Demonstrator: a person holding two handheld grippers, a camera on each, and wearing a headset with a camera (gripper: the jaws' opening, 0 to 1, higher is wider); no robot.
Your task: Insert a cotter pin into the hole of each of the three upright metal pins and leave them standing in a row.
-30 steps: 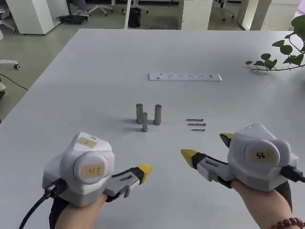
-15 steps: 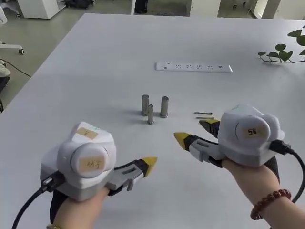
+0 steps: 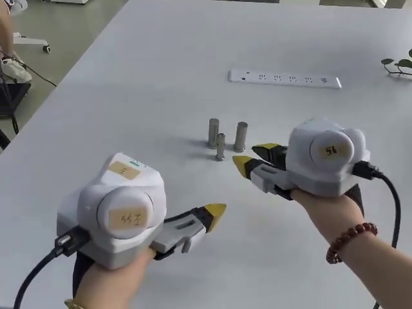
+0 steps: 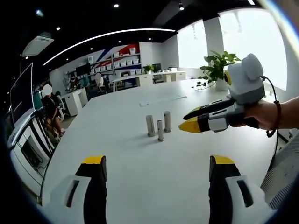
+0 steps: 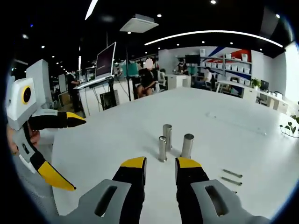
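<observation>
1. While no cotter pin is held yet, the step in hand looks to be fetching one. The right tongs [image 5: 161, 163] have their jaws only narrowly apart with nothing between them. The left tongs [image 4: 157, 161] hang wide apart and empty over the near worktop [image 3: 129, 96].
2. To do it well, I would swing the right tongs over to the cotter pins [image 5: 232, 174] and come in low. Pinching one near an end would leave the rest sticking out free for threading.
3. The left tongs would best steady a metal pin low on its shaft, since these slim uprights probably tip easily. The holes are too small to make out.
4. The three upright metal pins [image 3: 221, 146] stand in a close cluster, not yet a row. They are just ahead of the right tongs' tips and well ahead of the left.
5. The cotter pins lie flat on the worktop, to the right of the metal pins. In the right gripper view they lie off to the right of that gripper's jaws, near but not touching.
</observation>
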